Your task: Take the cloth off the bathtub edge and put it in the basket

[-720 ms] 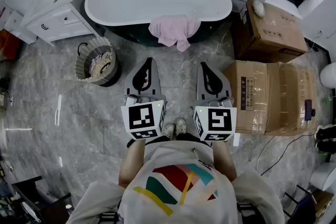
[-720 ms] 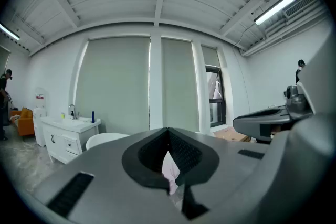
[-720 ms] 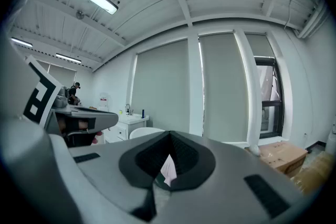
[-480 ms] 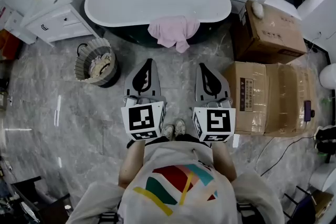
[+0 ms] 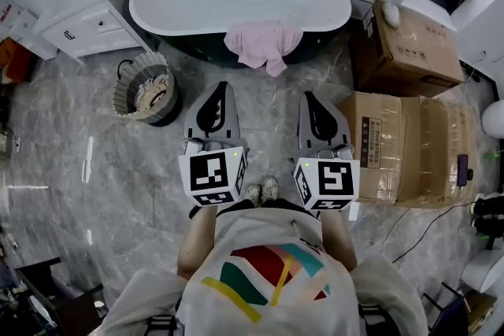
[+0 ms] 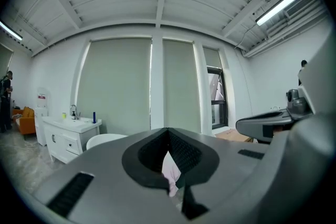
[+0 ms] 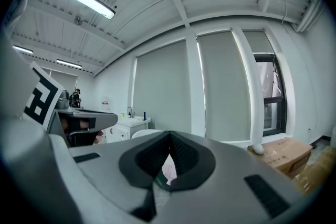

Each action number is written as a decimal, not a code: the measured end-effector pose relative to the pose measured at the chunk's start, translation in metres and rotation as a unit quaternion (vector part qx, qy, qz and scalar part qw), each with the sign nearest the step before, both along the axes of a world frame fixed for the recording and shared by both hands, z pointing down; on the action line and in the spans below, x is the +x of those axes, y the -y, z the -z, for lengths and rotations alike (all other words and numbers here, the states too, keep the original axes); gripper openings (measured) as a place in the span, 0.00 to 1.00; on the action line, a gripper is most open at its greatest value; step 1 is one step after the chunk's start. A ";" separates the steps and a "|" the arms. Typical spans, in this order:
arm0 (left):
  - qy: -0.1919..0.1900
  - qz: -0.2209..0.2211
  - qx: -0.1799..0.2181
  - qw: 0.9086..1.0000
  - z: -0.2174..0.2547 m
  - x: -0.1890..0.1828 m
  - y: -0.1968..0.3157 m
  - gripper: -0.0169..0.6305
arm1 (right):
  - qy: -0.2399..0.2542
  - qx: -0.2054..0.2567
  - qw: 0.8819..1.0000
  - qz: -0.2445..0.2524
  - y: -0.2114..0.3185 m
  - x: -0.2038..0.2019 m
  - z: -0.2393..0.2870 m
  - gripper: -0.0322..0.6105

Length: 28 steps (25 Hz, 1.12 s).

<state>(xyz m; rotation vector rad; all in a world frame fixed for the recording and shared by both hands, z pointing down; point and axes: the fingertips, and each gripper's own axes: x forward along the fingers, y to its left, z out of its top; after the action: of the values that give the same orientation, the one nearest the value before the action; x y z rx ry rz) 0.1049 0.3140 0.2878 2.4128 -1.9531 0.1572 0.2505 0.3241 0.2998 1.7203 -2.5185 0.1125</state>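
Your left hand-held gripper [image 5: 214, 112] and right hand-held gripper [image 5: 316, 119] are both closed, empty; the pink cloth [image 5: 263, 44] drapes the bathtub [image 5: 236, 0] edge.

The tool [image 6: 168, 132], jaws together, faces pink cloth [image 6: 170, 171].

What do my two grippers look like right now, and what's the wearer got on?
The left gripper and right gripper are grey tapering shells, each with a dark teardrop-shaped inset and a white cube of black square markers behind. The person wears a pale T-shirt with a multicoloured print.
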 end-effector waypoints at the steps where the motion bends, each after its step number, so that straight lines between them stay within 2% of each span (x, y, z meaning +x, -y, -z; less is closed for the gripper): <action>1: -0.001 0.002 0.000 1.000 -0.001 0.001 0.002 0.05 | -0.005 0.000 1.000 0.002 0.001 0.001 -0.001 0.07; 13: -0.013 0.013 0.016 1.000 -0.003 0.018 0.019 0.05 | -0.018 0.010 0.999 0.026 0.019 0.019 -0.006 0.07; 28: -0.022 0.009 0.065 0.998 0.020 0.026 0.056 0.05 | -0.028 0.039 0.998 0.044 0.042 0.021 0.003 0.07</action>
<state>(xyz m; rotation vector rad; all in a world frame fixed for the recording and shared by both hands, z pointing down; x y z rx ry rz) 0.1312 0.2582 0.2678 2.4528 -2.0252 -0.0225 0.2720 0.2820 0.2969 1.6114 -2.5860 -0.0393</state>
